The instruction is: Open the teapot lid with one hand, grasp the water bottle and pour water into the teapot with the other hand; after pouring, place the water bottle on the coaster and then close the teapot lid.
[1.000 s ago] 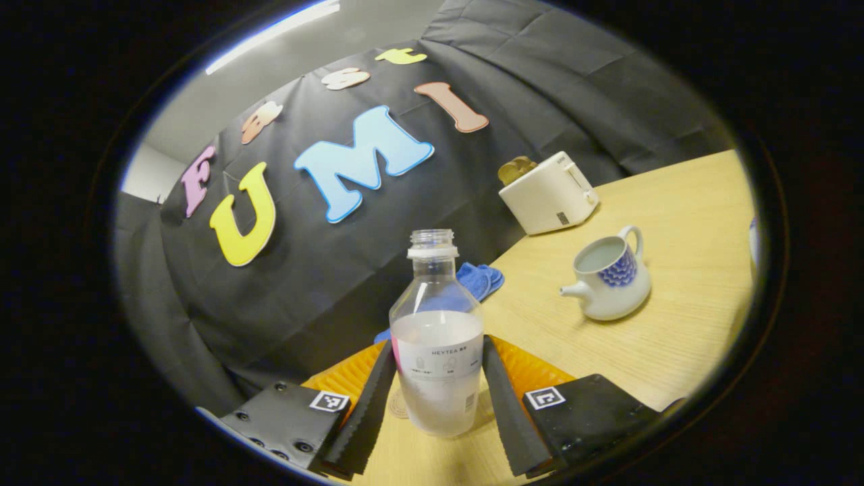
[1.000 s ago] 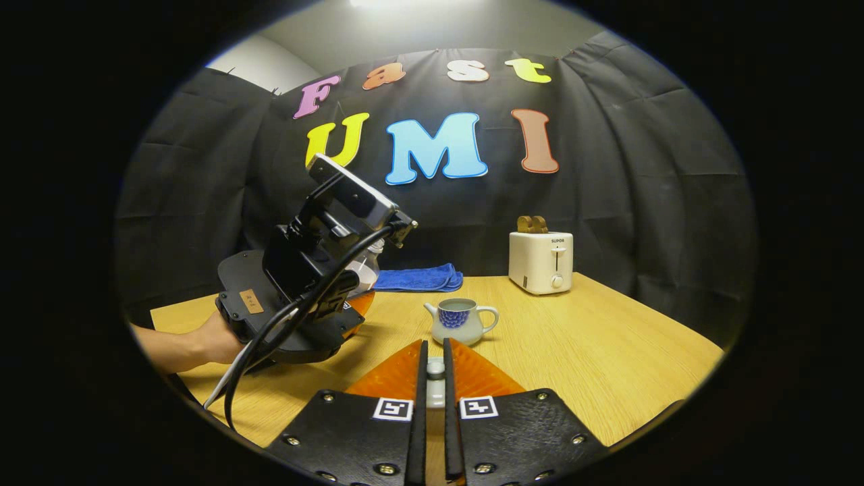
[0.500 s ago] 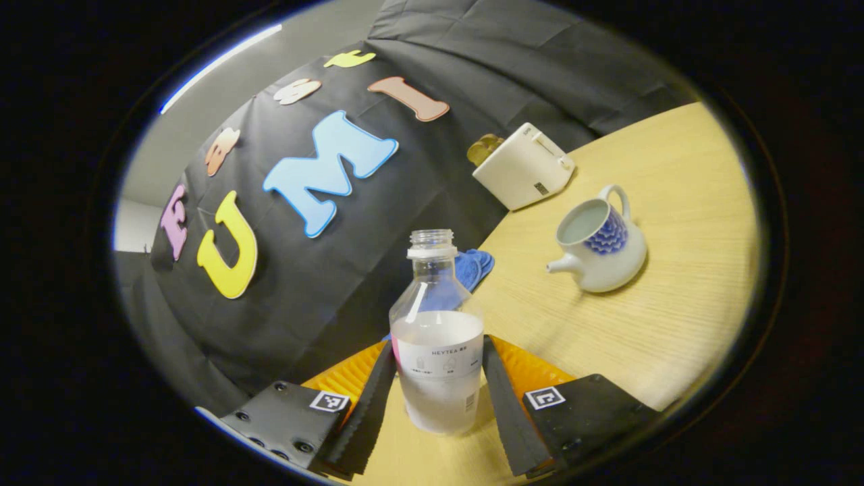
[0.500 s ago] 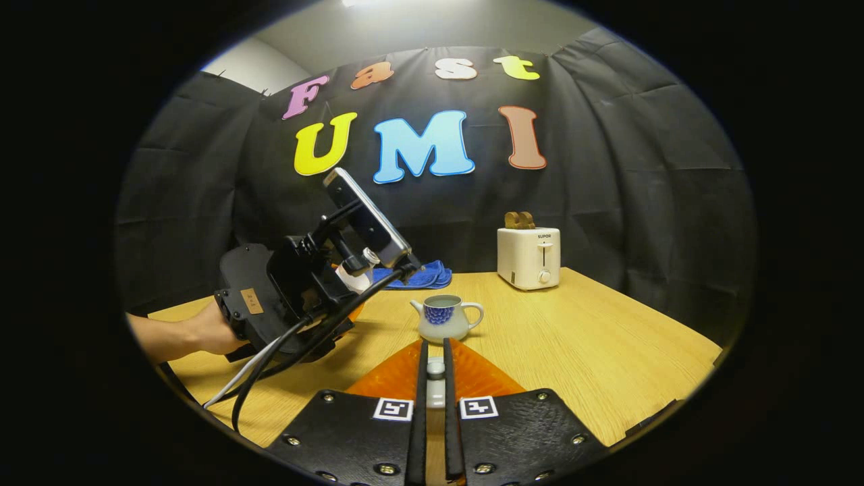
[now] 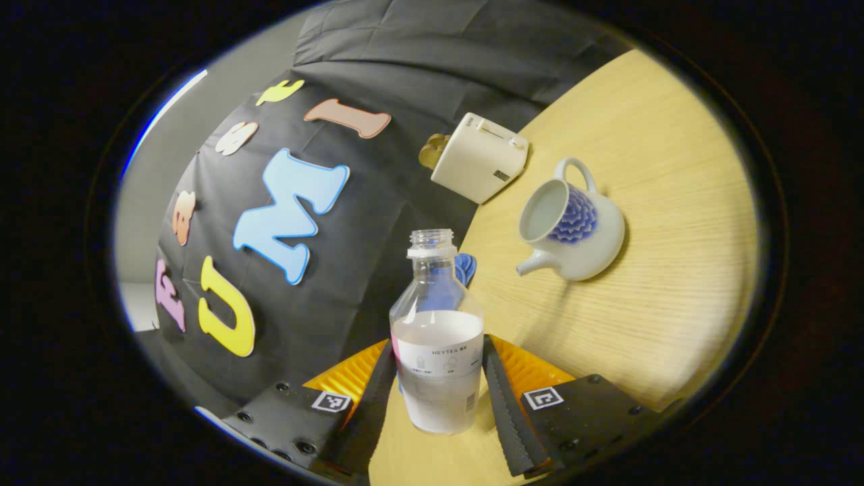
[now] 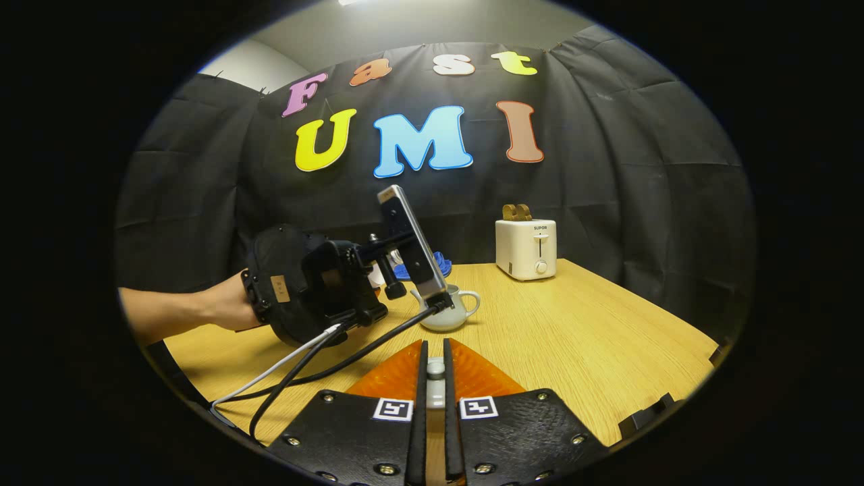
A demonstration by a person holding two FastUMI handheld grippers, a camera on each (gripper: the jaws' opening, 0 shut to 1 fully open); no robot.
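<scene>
Clear water bottle [image 5: 437, 364] clamped in left hand-held gripper [image 5: 439, 398]; right hand-held gripper [image 6: 435, 391] pinching teapot lid [image 6: 436, 370].

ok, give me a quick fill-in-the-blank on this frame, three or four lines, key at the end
1. The left gripper holds the water ____.
2. The teapot on the table has no ____ on it.
3. The bottle has no ____ on its neck.
4. Behind the teapot stands a white ____.

Missing words: bottle; lid; cap; toaster

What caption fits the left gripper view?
Left gripper tilts clear plastic water bottle toward lidless white-and-blue ceramic teapot.
</scene>
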